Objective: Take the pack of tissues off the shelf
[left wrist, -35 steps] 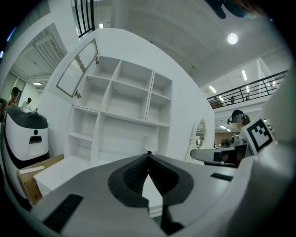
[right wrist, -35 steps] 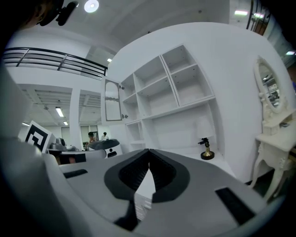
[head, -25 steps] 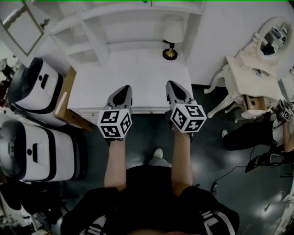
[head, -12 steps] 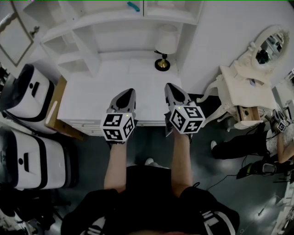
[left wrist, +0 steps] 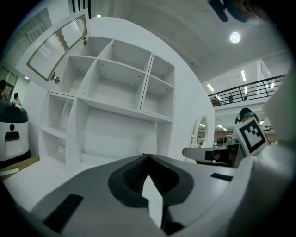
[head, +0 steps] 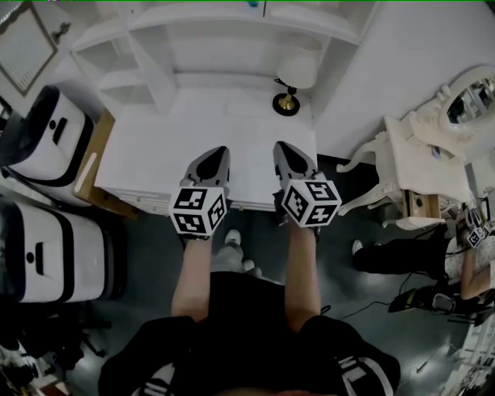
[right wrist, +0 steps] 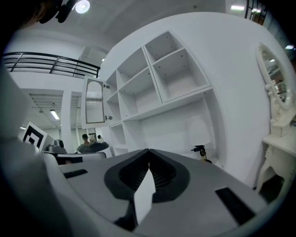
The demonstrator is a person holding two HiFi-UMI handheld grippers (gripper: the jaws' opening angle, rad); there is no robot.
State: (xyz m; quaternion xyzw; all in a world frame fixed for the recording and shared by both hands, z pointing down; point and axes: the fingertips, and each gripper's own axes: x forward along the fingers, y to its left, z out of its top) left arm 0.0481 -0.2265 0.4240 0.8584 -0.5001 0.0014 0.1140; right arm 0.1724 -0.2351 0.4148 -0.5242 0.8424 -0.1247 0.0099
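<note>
1. The left gripper (head: 218,152) and right gripper (head: 280,147) have drifted along the desk (head: 147,158) edge, both pinched closed and empty.
2. The pack of tissues isn't clearly visible. A teal speck (head: 252,3) at 12 o'clock atop the shelf (head: 232,27) may be it, so the reach seems still ahead.

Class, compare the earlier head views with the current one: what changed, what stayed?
The left gripper and right gripper have advanced slightly further over the white desk towards the shelves. Nothing was grasped or released. Both jaws stay shut and empty; the lamp stands unmoved.
</note>
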